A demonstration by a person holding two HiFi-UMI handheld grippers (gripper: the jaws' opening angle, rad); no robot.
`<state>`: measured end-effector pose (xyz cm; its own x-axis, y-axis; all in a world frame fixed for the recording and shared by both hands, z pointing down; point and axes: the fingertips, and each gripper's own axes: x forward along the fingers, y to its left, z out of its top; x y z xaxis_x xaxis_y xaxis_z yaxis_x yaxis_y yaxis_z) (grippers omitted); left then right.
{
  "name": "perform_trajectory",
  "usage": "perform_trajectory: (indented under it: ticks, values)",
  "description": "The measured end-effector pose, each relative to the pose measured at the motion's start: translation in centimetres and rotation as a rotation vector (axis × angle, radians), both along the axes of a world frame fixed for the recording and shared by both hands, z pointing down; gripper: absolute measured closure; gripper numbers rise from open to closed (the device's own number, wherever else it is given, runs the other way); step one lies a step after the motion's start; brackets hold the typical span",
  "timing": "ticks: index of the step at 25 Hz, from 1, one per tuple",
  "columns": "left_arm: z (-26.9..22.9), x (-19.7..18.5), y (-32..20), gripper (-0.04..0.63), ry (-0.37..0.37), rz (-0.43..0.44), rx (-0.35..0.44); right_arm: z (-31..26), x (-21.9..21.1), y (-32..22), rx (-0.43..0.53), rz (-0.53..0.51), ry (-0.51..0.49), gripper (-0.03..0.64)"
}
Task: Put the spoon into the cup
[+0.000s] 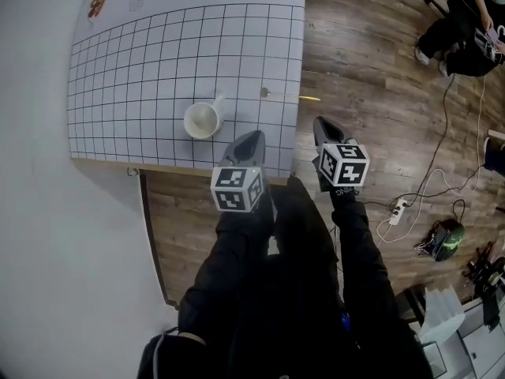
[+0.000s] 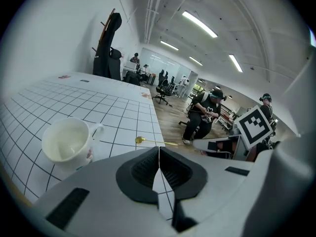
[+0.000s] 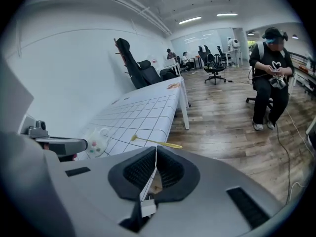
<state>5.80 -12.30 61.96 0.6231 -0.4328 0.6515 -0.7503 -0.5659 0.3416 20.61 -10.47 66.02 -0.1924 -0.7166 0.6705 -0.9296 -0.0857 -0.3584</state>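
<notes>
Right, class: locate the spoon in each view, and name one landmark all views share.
Head view: spoon at the right edge of the table, handle overhanging.
Left gripper view: spoon at centre, just above the jaws.
Right gripper view: spoon at centre, just above the jaws.
Shared landmark: the white cup, left of the spoon throughout.

White ceramic cup (image 1: 203,120) — cream-white inside, small pink and green print on the side. Thin gold metal spoon (image 1: 288,96), yellow from bowl to handle end. White table cover (image 1: 126,61) ruled with a black square grid; small coloured pictures along the far edge. Brown plank wood floor (image 1: 371,77), streaky grain. Left gripper (image 2: 159,151) and right gripper (image 3: 155,152): pale grey shells, black ribbed pads. Marker cubes (image 1: 237,188) white with black square patterns. Black sleeves (image 1: 229,267).
</notes>
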Motion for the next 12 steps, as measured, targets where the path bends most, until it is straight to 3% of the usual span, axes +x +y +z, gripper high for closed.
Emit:
perform_trajectory:
  ticks: [12]
  values:
    - [4.8,2.8,-2.4,0.560,-0.045,0.011,0.010,5.9,3.6,-2.1,0.030,0.283,-0.198,0.544]
